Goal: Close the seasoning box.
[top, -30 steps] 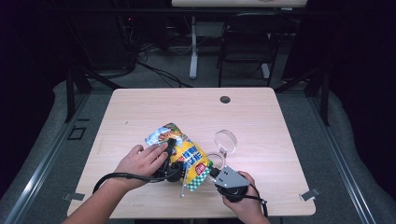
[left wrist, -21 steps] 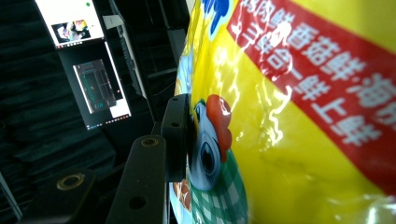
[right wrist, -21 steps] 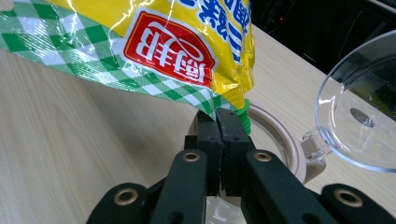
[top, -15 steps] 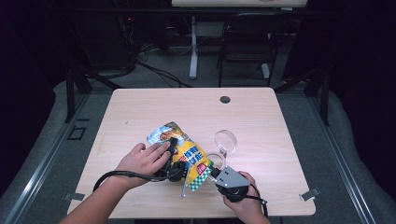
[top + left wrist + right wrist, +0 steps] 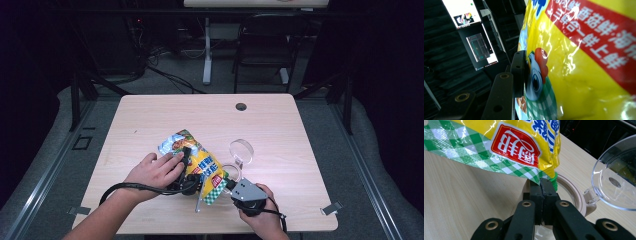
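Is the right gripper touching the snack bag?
Touching. In the right gripper view, the right gripper has its jaws shut on the green checked corner of the snack bag.

Pale wooden table [image 5: 150,120] with a dark round hole [image 5: 241,106], black chair [image 5: 260,55] behind, lit screens [image 5: 471,27]

Overhead light falls evenly on the pale counter [image 5: 280,125], while the room around it lies nearly black. Shadows under the hands are soft. In the left gripper view, white glare streaks the glossy snack bag [image 5: 586,62], blurred from closeness. The clear lid [image 5: 616,172] shows reflections.
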